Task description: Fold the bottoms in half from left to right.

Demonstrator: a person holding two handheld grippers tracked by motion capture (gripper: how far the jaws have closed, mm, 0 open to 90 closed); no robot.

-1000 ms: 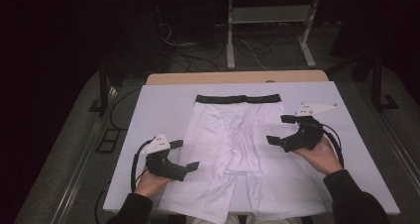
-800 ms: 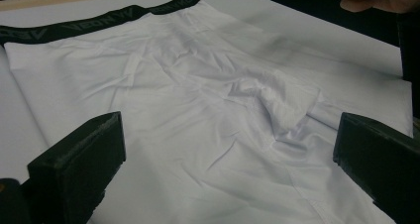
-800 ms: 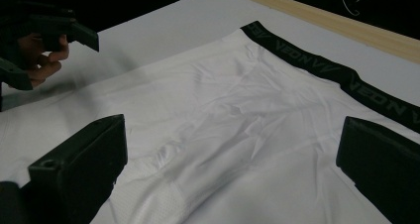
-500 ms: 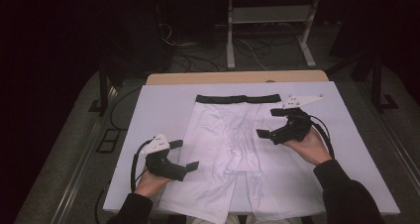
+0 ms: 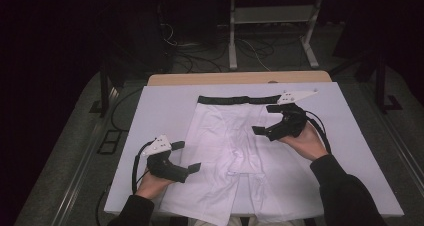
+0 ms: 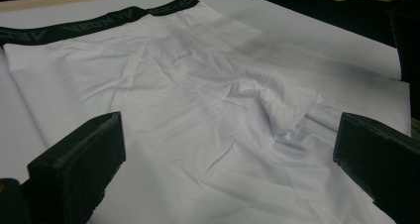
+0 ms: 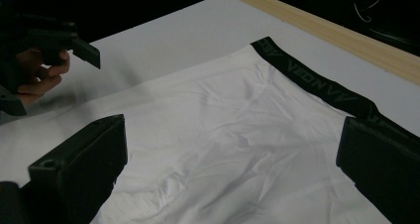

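Change: the right gripper has travelled from the right edge inward and farther, over the pair of white fabric boxer shorts with a black waistband — likely heading for a waistband corner.
Left gripper: unmoved, jaws open, at the near-left leg.
Right jaws: open, empty.
Shorts: flat, mid-table, on the white sheet.
Left gripper view: crumpled crotch seam — flattened from above.

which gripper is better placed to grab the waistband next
Right, probably. The right gripper hangs open over the shorts close to the black waistband; the left gripper sits at the leg hem, far from it.
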